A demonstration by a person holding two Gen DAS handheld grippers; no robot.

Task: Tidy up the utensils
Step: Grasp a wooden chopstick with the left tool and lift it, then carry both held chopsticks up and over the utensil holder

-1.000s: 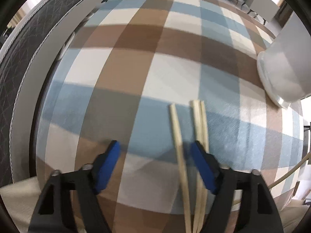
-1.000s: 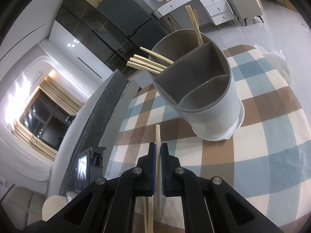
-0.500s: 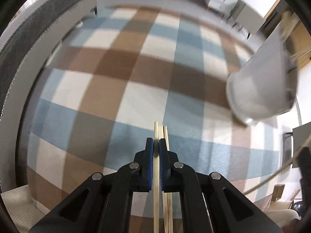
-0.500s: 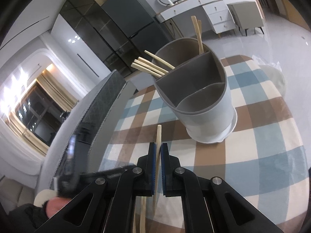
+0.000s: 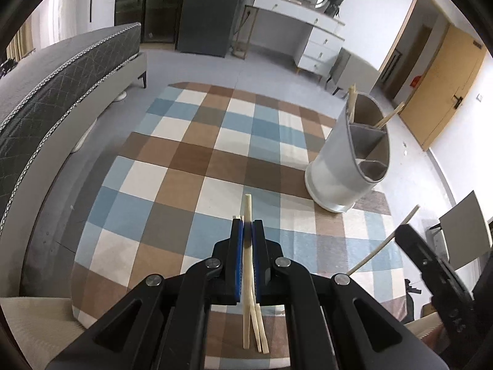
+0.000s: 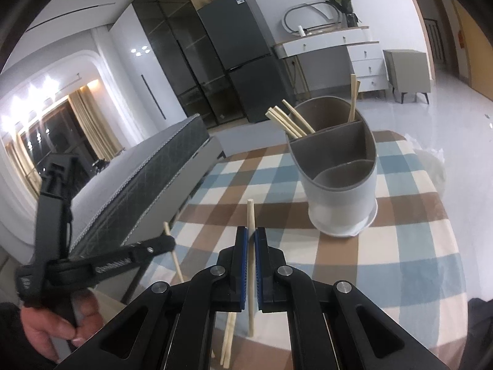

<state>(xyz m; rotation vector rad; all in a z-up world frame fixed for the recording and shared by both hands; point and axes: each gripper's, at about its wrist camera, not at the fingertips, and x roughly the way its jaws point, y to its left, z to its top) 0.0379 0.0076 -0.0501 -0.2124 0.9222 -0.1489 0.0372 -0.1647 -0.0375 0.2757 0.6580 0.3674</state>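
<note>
Carrying: left gripper (image 5: 247, 231) clamped on chopstick (image 5: 247, 212); right gripper (image 6: 252, 235) clamped on its own chopstick (image 6: 250, 215).
Holder (image 6: 339, 166) bearing: upper right of both frames.
Chopstick axis: along jaws.

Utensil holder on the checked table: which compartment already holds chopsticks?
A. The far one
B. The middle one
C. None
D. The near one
A: in the right wrist view the chopsticks stand only in the far compartment of the utensil holder; the middle and near ones look empty.

No text is legible; the left gripper's (image 6: 166, 242) white lettering is blurred
</note>
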